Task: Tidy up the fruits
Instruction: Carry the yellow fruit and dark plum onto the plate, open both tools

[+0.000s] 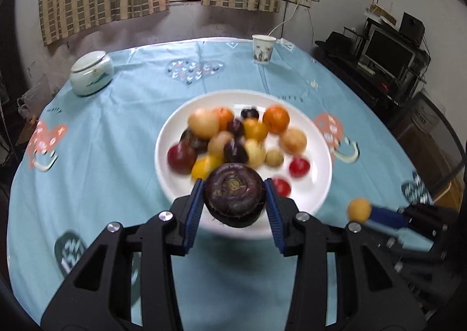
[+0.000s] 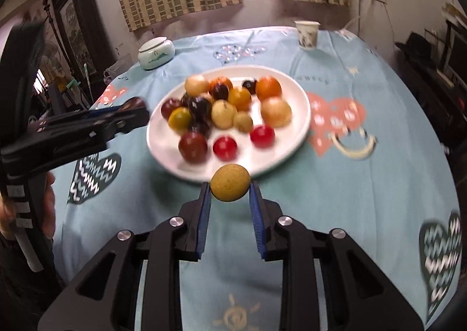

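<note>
A white plate holds several mixed fruits: oranges, red tomatoes, dark plums and pale yellow ones. My left gripper is shut on a dark purple round fruit, lifted above the plate's near rim. My right gripper is shut on a small tan-yellow fruit, held above the cloth just in front of the plate. In the left wrist view the right gripper shows at the right with the yellow fruit. In the right wrist view the left gripper shows at the left, a hand on its handle.
A light blue patterned tablecloth covers the table. A pale green lidded jar stands at the far left and a paper cup at the far edge. A dark shelf with a monitor stands to the right.
</note>
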Motion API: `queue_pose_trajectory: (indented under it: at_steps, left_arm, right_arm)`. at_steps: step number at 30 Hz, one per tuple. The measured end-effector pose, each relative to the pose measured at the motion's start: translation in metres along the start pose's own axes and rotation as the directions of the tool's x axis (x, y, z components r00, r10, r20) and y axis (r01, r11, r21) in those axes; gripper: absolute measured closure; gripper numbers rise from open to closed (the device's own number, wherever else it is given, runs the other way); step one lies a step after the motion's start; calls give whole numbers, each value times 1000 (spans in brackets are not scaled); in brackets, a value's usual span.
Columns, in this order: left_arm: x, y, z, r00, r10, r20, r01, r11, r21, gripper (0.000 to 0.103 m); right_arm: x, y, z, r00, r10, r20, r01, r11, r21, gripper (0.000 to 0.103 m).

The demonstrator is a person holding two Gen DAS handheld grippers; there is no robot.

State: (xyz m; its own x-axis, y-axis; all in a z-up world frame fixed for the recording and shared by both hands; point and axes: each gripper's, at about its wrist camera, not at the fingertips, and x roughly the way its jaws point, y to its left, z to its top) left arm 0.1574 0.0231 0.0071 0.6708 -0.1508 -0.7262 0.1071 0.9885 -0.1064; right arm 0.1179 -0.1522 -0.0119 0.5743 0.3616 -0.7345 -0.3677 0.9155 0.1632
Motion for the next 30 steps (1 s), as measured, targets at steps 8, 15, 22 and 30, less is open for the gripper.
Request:
queue_pose_trajectory:
  at_steps: [8,15,22,30]
  left_arm:
    - [49,-22,32,999,-47,-14,47,999,-4,61]
    - [64,-25,27,999,-40,-37,40,999,21,61]
    - [65,-23,23,1000,-14,-20,14,999,29,30]
    - [54,-16,17,1000,25,-6,-24,1000,15,7]
  right_arm:
    - [48,-21,45,1000,-10,-4,10,1000,13,76]
    - [59,-27,40,1000,16,-9,-16,1000,23,76]
    - [52,-50,41,998,-50,23,47,992,118,75]
    - [55,-64,39,997,-80,18,76,981,180,74]
